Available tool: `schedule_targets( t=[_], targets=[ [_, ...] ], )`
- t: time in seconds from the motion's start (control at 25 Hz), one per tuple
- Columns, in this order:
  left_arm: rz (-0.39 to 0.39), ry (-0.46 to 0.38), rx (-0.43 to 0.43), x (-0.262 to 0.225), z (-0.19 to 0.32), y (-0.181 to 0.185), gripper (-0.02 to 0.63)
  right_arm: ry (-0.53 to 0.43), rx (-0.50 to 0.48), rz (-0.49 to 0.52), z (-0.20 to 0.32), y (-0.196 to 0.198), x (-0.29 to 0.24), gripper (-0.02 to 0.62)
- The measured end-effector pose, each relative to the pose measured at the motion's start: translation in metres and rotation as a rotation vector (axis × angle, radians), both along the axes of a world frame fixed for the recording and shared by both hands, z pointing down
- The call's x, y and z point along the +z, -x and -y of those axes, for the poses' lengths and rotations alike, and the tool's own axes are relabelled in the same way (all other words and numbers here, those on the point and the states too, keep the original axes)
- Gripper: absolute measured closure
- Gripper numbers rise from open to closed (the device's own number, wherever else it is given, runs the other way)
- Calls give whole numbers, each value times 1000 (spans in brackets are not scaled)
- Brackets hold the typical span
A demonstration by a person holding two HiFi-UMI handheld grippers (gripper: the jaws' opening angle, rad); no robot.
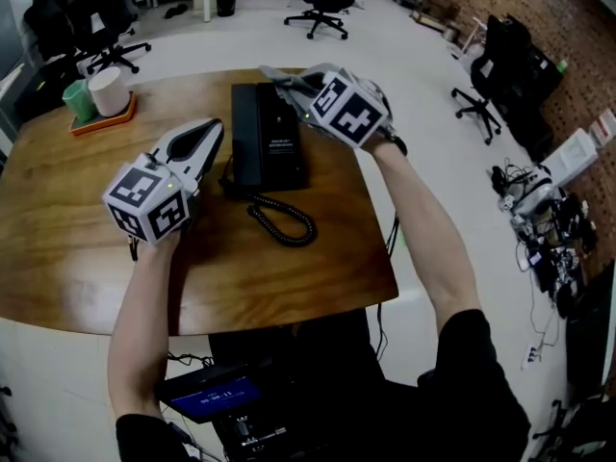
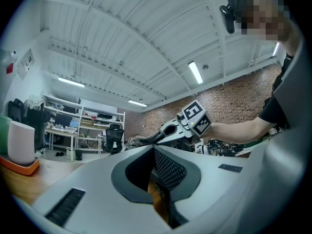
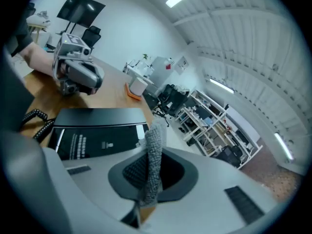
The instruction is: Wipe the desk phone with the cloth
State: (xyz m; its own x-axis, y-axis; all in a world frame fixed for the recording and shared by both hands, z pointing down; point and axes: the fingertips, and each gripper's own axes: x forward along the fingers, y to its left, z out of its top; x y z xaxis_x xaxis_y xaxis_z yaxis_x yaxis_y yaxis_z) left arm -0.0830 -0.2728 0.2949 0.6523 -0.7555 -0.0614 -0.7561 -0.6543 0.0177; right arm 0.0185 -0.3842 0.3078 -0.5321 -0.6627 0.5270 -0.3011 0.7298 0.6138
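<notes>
The black desk phone (image 1: 269,131) lies on the wooden table (image 1: 67,229), its coiled cord (image 1: 285,221) trailing toward me. My right gripper (image 1: 281,78) hovers over the phone's far right corner, shut on a grey cloth (image 3: 153,150) that sticks up between its jaws. The same gripper (image 3: 150,175) looks along the phone (image 3: 92,130). My left gripper (image 1: 212,138) sits beside the phone's left edge, shut with nothing held. From the left gripper (image 2: 156,155) view, the right gripper (image 2: 146,141) and its cloth (image 2: 139,140) show beyond the jaws.
An orange tray (image 1: 96,120) with a green cup (image 1: 77,99) and a white cup (image 1: 108,90) stands at the table's far left corner. Office chairs (image 1: 322,3) stand on the floor behind and to the right. The table's near edge (image 1: 289,306) is close to my body.
</notes>
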Motion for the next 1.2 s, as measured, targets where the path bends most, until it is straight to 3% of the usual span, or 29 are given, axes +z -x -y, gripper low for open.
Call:
schedule_targets(
  t=[0.28, 0.56, 0.68, 0.84, 0.96, 1.08, 1.2],
  targets=[
    [10, -1, 11, 2, 1, 0, 615, 12, -196, -175, -101, 1, 43, 569],
    [9, 12, 21, 8, 0, 3, 615, 64, -328, -228, -174, 1, 73, 571],
    [10, 20, 41, 11, -5, -1, 615, 89, -332, -68, -190, 2, 55, 570],
    [25, 22, 64, 11, -12, -8, 615, 89, -280, 340, -204, -5, -7, 569],
    [43, 9, 76, 5, -17, -12, 615, 83, -299, 631, -219, -18, -55, 569],
    [27, -11, 82, -6, -31, -18, 615, 95, -292, 791, -238, -44, -78, 570],
    [9, -26, 110, -25, -52, -25, 615, 80, -284, 872, -256, -65, -86, 569]
  ],
)
